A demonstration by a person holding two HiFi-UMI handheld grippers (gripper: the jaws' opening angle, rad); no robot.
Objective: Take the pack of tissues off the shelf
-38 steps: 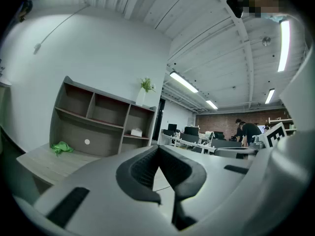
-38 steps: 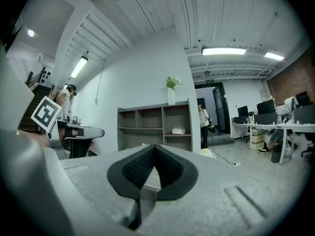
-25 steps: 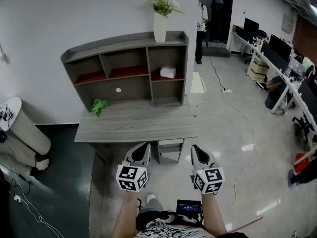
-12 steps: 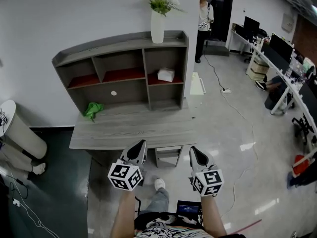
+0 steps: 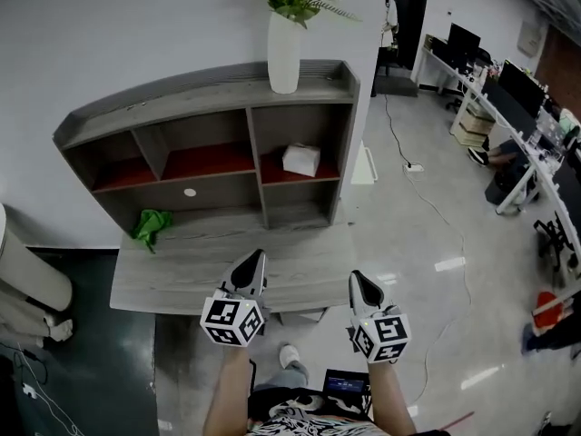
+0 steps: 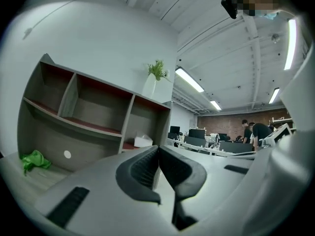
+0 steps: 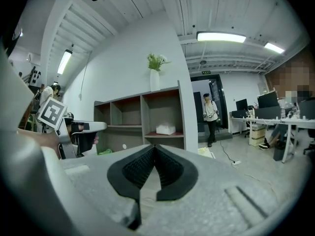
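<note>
Left gripper (image 6: 158, 147): jaws pressed together with nothing between them; it hovers over the front edge of the desk (image 5: 182, 275), pointing toward the shelf (image 5: 182, 96).
Right gripper (image 7: 154, 146): jaws also together and empty; held beside the left one, just off the desk's front right corner.
Pack of tissues (image 5: 300, 159): white, lying on the red-lined board of the shelf's upper right compartment, well apart from both grippers.
Shelf: grey, open-fronted, standing along the back edge of the desk, with three upper compartments.
Vase (image 5: 283, 53): white, upright on the top board of the shelf near its right end, holding green sprigs.
Green cloth (image 5: 150, 225): crumpled at the back left of the desk, at the foot of the shelf.
Person (image 7: 210, 113): standing in the doorway to the right of the shelf.
</note>
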